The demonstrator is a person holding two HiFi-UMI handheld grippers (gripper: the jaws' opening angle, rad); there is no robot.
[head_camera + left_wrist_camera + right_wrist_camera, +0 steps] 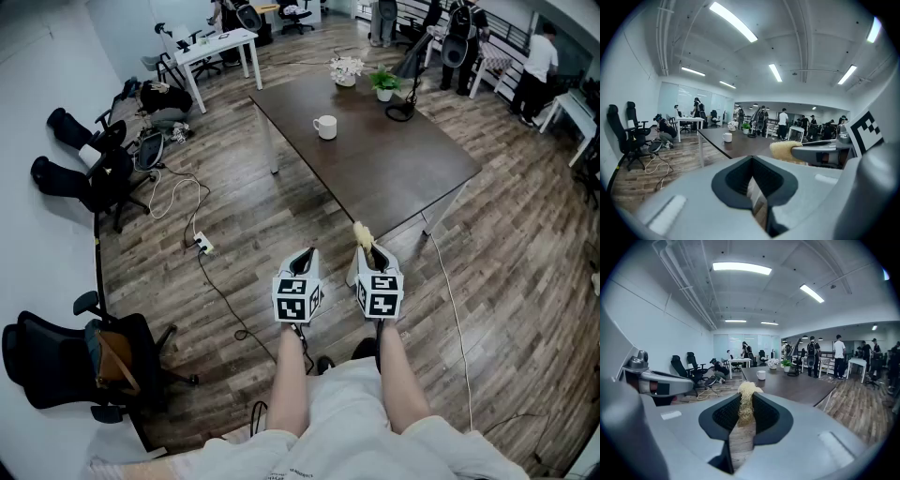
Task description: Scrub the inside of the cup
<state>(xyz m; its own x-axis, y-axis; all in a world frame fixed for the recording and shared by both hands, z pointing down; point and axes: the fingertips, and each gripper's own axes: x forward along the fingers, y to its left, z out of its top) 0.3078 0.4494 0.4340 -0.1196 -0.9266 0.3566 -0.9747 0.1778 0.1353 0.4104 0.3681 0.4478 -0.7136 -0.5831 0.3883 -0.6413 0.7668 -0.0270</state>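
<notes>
**Desk:** What have you got, biggest first?

**Me:** I see a wooden floor (234,234) and a long dark table (394,169) well ahead of me. A black office chair (66,361) at lower left is cut off by the picture's edge. My two grippers hang side by side over the floor, short of the table's near corner.

**Desk:** Fingers?

**Me:** My left gripper (303,255) has its jaws drawn together to a thin slit, with only floor showing through and nothing held. My right gripper (369,251) is clamped on a yellow fibrous scrubber (362,232), whose tuft sticks up past the jaw tips.

**Desk:** And the cup?

**Me:** The white cup (325,127) stands upright on the table towards its far end, handle to the left, well apart from both grippers. Two potted plants (384,84) sit beyond it.

**Desk:** Any writing?

**Me:** The only print I can see is the black-and-white square markers on the gripper cubes. The people (539,56) at the far end are too small to make out, and I cannot see into the cup.
</notes>
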